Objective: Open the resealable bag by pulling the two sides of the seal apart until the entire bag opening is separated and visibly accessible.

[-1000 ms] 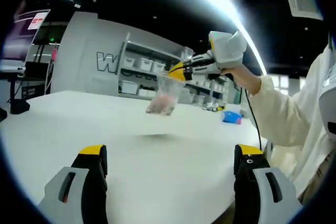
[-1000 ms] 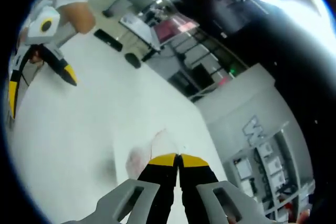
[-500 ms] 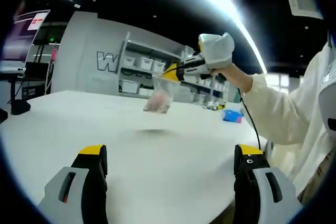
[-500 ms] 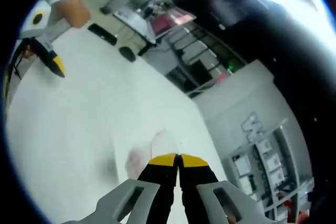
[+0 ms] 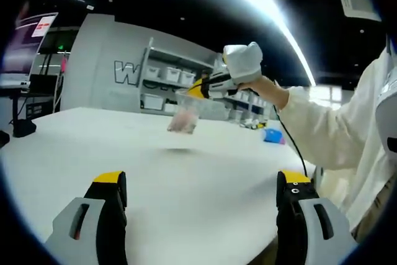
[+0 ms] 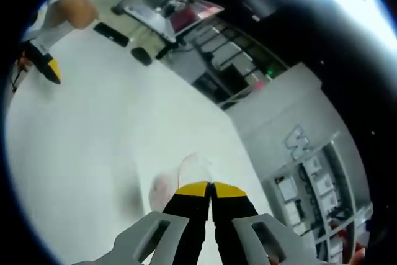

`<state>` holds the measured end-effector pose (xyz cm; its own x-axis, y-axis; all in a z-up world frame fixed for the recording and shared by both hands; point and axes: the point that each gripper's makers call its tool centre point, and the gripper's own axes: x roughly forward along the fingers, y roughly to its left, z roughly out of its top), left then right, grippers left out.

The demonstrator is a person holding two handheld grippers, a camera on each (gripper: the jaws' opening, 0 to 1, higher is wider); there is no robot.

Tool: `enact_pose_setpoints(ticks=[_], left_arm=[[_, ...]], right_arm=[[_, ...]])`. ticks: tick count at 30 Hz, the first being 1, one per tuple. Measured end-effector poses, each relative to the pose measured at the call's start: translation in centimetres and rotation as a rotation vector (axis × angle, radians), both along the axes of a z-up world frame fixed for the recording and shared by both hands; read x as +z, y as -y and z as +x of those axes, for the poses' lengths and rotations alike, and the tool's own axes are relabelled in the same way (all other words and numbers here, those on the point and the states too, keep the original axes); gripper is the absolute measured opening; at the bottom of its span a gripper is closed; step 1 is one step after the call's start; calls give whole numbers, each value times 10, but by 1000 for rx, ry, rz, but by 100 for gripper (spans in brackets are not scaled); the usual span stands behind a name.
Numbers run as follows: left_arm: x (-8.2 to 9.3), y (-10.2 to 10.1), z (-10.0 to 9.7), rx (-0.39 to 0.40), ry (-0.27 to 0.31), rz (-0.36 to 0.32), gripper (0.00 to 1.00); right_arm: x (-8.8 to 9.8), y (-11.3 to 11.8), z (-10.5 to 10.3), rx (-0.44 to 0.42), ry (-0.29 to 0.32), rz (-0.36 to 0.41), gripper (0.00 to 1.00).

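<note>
Between closed right jaws, bag (image 6: pixel 186 175)

A lab or workshop hall: a big white table (image 5: pixel 186 178), shelves (image 5: pixel 166 85) of white bins at upper centre, a dark ceiling with strip lights (image 5: pixel 260 4).

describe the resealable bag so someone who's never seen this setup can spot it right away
Start at the big white table in the left gripper view, and look above its far side, in front of the shelving unit. The right gripper, held in a person's hand, hangs the resealable bag clear of the tabletop. It is see-through plastic with something pinkish inside, unlike the blue item lying on the table farther right.
</note>
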<state>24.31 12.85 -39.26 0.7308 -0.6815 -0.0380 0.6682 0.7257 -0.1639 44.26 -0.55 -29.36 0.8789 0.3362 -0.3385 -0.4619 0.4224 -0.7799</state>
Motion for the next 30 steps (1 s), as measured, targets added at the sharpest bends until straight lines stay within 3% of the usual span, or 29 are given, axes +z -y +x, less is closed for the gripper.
enact_pose_setpoints(ticks=[30], left_arm=[[-4,-4,1,11,-10,15,100]], right_arm=[[-17,15,54,-69,-35,-19,0]])
